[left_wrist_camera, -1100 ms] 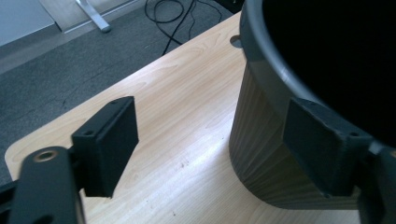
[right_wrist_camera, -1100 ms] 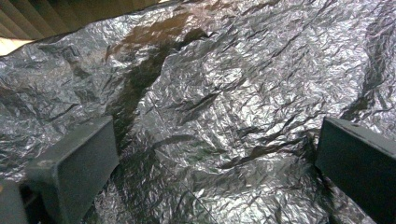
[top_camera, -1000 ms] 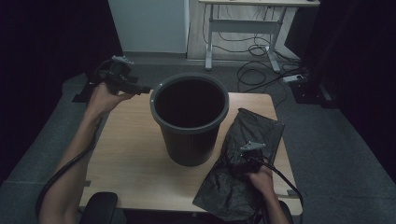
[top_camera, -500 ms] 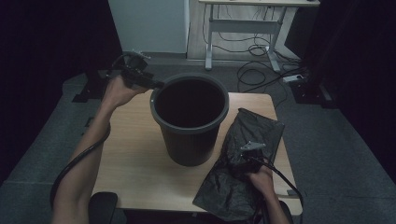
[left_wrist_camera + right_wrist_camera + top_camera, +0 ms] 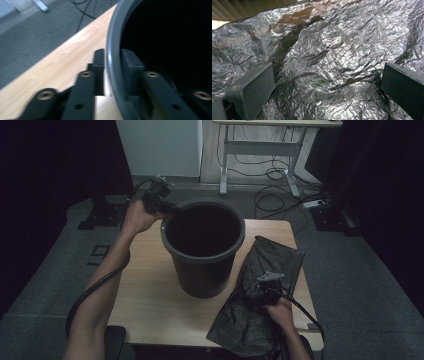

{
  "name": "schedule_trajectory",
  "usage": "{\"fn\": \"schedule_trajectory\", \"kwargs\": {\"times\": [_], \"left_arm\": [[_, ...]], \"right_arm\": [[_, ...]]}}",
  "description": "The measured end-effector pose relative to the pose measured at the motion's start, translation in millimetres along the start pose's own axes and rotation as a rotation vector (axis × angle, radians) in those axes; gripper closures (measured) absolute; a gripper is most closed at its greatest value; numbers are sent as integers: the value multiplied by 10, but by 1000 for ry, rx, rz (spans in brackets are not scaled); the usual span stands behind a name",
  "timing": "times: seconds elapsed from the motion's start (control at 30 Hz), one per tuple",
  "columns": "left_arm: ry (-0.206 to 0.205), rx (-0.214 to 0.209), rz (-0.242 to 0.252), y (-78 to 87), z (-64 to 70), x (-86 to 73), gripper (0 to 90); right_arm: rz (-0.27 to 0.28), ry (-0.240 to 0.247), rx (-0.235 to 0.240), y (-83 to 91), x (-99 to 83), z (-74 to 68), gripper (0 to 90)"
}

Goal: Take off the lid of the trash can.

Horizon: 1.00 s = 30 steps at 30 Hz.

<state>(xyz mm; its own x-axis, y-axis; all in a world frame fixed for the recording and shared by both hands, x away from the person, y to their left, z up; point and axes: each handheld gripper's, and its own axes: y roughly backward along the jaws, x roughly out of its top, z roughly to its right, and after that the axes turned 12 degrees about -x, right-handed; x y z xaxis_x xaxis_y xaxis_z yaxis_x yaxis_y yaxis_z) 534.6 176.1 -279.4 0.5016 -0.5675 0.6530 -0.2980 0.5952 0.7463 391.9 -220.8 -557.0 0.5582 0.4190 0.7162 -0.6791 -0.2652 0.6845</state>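
Since the earlier frame, the left claw [image 5: 167, 209] has been carried rightward from the upper left of the high view up to the bucket's [image 5: 202, 270] rim. In the left gripper view the rim [image 5: 112, 75] is seen passing between the two jaws, one outside the wall and one inside; whether it is pinched cannot be told. The bucket stands upright at the centre of the bench [image 5: 145, 290]. At the lower right of the high view, the right claw [image 5: 259, 290] is held spread wide over the crumpled black bag [image 5: 332, 55], which lies flat on the bench just beside the bucket.
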Motion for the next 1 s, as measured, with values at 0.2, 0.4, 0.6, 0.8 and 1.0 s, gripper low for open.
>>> {"fn": "schedule_trajectory", "kwargs": {"times": [0.2,0.4,0.6,0.8,1.0], "left_arm": [[11,15,19,91,44,62,763],[40,29,15,182,96,139,772],[77,20,8,259,113,210,782],[122,-9,4,352,118,264,785],[154,-41,14,444,125,301,786]], "right_arm": [[0,1,1,0,0,1,0],[0,1,1,0,0,1,0],[0,1,1,0,0,0,0],[0,1,1,0,0,1,0],[1,2,1,0,-1,0,0]]}}
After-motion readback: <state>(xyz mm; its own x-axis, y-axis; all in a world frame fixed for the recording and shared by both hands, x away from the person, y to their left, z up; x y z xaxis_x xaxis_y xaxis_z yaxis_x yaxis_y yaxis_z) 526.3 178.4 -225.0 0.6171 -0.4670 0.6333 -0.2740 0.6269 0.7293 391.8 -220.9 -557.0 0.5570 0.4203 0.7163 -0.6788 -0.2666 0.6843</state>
